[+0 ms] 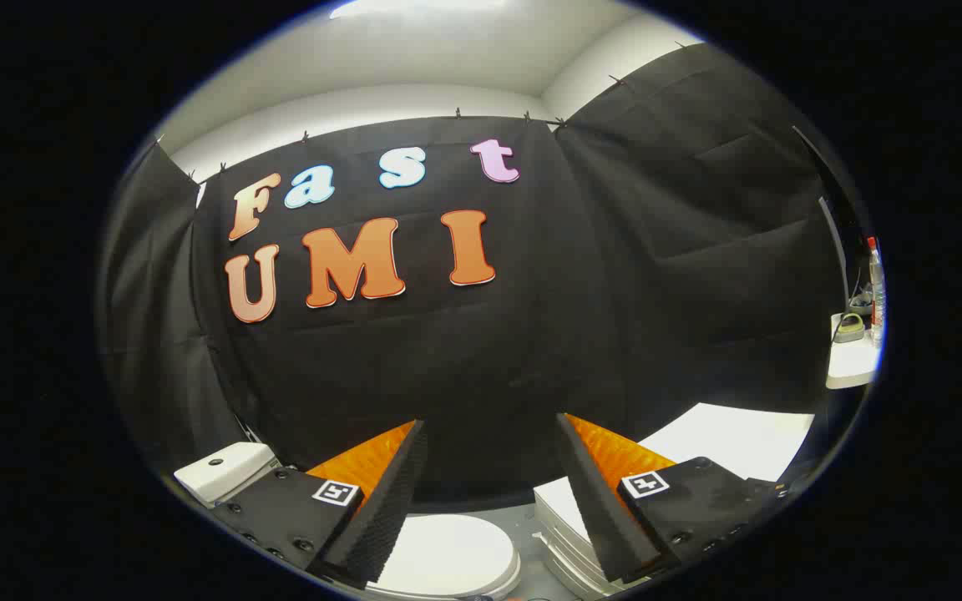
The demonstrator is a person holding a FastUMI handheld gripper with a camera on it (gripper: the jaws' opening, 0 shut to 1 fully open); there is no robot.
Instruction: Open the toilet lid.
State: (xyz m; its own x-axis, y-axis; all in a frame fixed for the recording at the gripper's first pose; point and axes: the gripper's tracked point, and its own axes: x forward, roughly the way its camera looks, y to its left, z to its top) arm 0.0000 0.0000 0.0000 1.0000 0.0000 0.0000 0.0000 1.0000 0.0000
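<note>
Jaws of the gripper (489,467) wide apart, nothing between them, gripping nothing; toilet lid (448,555) lies low beneath them, nearer the left finger than the right, flat and closed as far as I can tell; task not started.

Main risk: gripper is aimed at the booth wall, well above the lid; the lid's front edge is hidden beneath the fingers, so a descent from here is partly blind; likely miss is landing on top of the lid rather than catching under its lip, which just presses it shut.

Second risk: a stack of white pieces (560,534) sits just beside the lid under the right finger; can't tell what they are; with the jaws this wide the right finger could clip them on the way down.

Third: smooth glossy lid, probably slips off a shallow hook mid-lift.

Further left, white cistern (226,469) with a button on top; beyond the right finger, a white worktop (740,438); far right, a bottle (876,292) on a shelf.
</note>
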